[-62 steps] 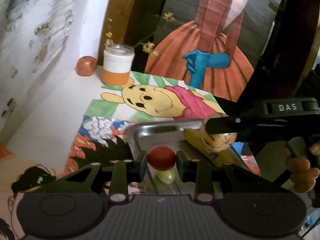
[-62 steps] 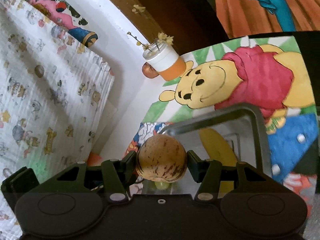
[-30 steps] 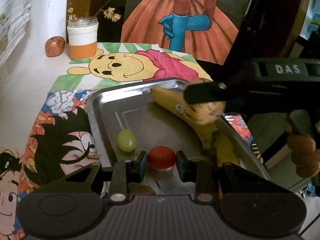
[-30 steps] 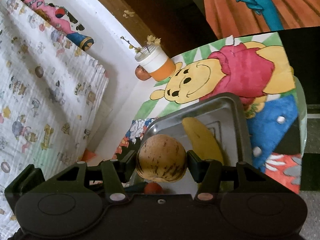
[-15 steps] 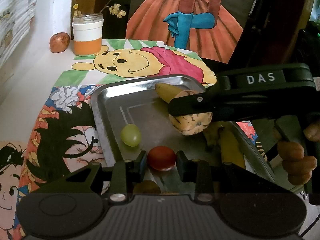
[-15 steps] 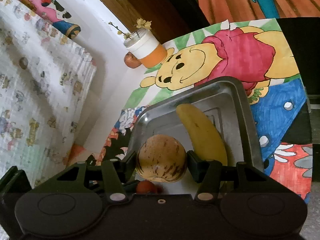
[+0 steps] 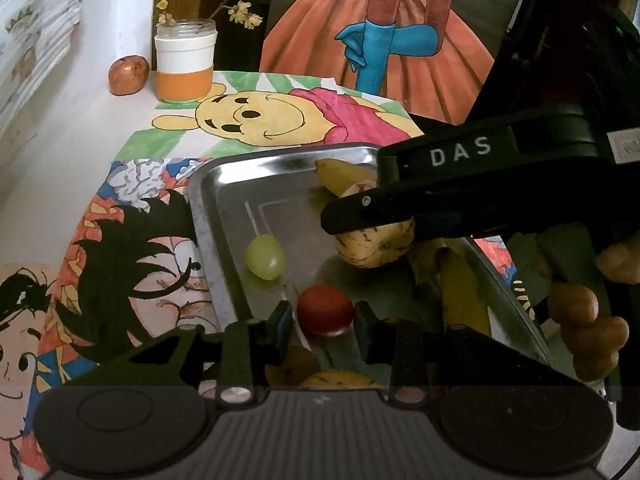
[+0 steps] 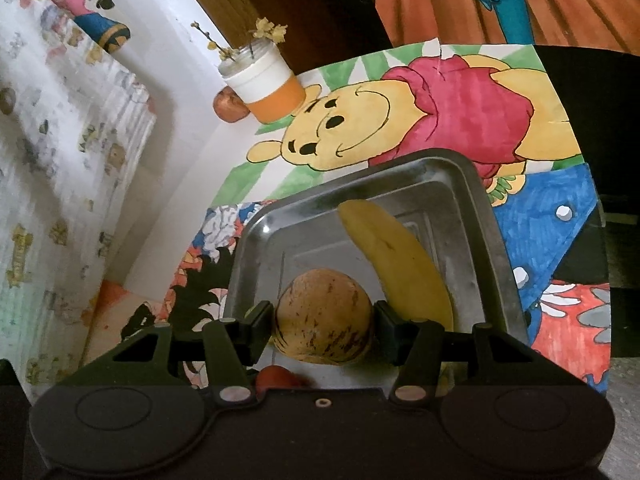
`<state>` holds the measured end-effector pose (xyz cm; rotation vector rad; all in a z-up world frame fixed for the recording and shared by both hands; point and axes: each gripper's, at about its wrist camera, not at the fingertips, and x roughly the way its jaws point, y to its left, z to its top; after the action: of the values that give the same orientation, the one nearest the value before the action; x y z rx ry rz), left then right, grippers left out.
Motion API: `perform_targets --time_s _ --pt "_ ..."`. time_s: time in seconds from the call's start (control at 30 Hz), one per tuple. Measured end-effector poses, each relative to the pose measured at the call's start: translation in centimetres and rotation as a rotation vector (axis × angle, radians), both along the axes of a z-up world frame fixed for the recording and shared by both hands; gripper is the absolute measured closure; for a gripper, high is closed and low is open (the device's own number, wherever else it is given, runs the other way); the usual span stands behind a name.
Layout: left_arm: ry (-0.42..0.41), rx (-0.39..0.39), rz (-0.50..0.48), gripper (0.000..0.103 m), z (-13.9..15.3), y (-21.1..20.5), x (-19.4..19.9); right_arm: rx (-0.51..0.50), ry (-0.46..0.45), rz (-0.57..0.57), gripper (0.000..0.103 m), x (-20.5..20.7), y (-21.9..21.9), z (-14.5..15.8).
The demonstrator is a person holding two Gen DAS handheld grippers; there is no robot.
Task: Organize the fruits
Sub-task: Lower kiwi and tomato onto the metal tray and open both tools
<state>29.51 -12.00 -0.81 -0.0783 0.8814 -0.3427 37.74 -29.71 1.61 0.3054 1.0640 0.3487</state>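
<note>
You are working over the metal tray (image 7: 208, 216), which is sitting on the cartoon drawings (image 7: 256, 120) covering the table; it is already holding a banana (image 8: 400, 264) along its right side and a green grape (image 7: 265, 258) near its left wall.

Your right gripper (image 8: 324, 324) is staying clamped on the speckled yellow fruit (image 8: 324, 320), 1 pad pressing each flank, and is hanging low over the tray floor just beside the banana. Risk 1: this fruit is round, so if you are letting go while it is hanging above the floor, it is likely rolling into the banana or the grape, or out over the low rim.

Your left gripper (image 7: 325, 316) is opening its jaws around the red tomato (image 7: 325, 310), which is sitting between the pads at the near end of the tray. I cannot tell whether the pads are touching it or whether it is resting on the metal. Risk 2: if it is dropping rather than being set down, it is bouncing or rolling toward the grape, or bruising.

Risk 3: the 2 tools are working close together, the right one crossing above the left one's tomato; pulling either back carelessly is risking a knock that is scattering the small fruit.

The reddish fruit (image 7: 129, 75) beside the jar (image 7: 185, 66) is waiting well apart from the tray, not yet collected.
</note>
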Motion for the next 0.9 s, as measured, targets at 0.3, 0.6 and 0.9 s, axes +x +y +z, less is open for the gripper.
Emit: perform_targets --time_s 0.3,0.6,0.9 --pt "0.006 -0.014 0.006 0.066 0.0 0.3 -0.2 -0.039 0.042 -0.021 0.046 0.6 0.8 0.1" --pt "0.01 -0.031 0.012 0.066 0.1 0.7 -0.3 -0.059 0.064 -0.033 0.046 0.9 1.2 0.1" --pt "0.013 -0.035 0.01 0.065 0.3 0.8 -0.3 -0.032 0.066 -0.049 0.046 0.9 0.9 0.0"
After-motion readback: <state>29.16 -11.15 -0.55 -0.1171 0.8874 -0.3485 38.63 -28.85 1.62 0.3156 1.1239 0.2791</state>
